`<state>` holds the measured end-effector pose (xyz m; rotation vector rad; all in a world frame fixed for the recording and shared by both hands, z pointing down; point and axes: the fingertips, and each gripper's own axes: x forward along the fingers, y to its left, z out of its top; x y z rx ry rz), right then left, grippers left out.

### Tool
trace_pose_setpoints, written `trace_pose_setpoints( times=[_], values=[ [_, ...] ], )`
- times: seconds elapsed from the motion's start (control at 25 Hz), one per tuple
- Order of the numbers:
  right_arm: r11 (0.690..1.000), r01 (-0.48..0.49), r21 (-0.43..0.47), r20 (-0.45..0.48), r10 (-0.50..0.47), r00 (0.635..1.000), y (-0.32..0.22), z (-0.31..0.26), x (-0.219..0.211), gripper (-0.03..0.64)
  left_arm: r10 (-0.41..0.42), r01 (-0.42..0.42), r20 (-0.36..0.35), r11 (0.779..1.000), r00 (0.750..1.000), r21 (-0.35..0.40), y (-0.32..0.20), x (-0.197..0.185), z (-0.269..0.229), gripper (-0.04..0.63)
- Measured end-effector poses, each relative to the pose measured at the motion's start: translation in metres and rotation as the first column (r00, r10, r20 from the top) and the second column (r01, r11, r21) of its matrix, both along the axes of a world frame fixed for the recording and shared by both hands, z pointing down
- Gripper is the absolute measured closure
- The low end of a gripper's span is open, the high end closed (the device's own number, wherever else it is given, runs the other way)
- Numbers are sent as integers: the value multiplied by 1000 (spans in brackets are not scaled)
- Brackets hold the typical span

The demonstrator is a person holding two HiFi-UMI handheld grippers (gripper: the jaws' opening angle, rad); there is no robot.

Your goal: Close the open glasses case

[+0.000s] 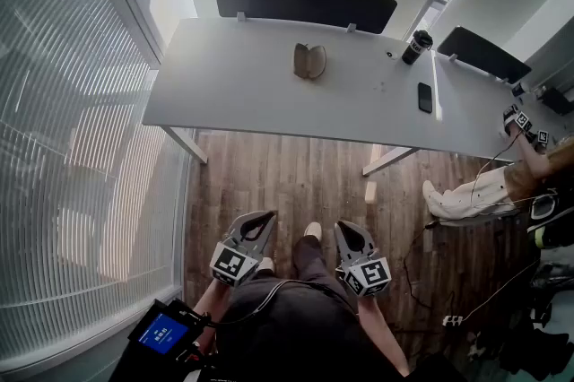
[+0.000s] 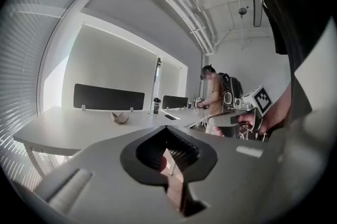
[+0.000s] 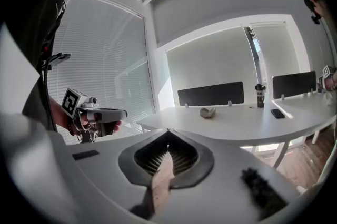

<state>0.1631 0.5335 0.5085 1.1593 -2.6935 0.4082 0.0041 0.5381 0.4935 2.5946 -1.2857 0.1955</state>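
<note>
The open tan glasses case (image 1: 309, 61) lies on the white table (image 1: 224, 89), toward its far side. It shows small in the left gripper view (image 2: 120, 118) and the right gripper view (image 3: 208, 111). Both grippers are held low by my body, well short of the table and over the wooden floor. My left gripper (image 1: 267, 215) (image 2: 167, 129) is shut, tips together, with nothing held. My right gripper (image 1: 341, 226) (image 3: 168, 132) is likewise shut and empty. Each gripper appears in the other's view: the right gripper (image 2: 237, 118) and the left gripper (image 3: 100, 114).
A dark tumbler (image 1: 416, 47) and a black phone (image 1: 425, 97) sit on the table's right part. A black divider panel (image 1: 305, 4) lines the far edge. Another person (image 1: 489, 187) is seated at the right. Window blinds (image 1: 63, 147) run along the left.
</note>
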Motion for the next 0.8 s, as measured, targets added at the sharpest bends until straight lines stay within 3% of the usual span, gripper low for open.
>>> trace_pose_setpoints(
  times=[0.24,0.48,0.8],
  values=[
    [1000,21,14,19,-21,1000,-72,-10,45,612,-62,62,-4,998,998,-9,-58,40,-4,589],
    [996,87,18,51,-88,995,-128,-7,83,612,-90,91,71,996,993,-6,-106,71,4,589],
    [984,176,38,41,-177,983,-188,-11,99,612,-207,210,81,977,975,-40,-153,83,-6,589]
  ],
)
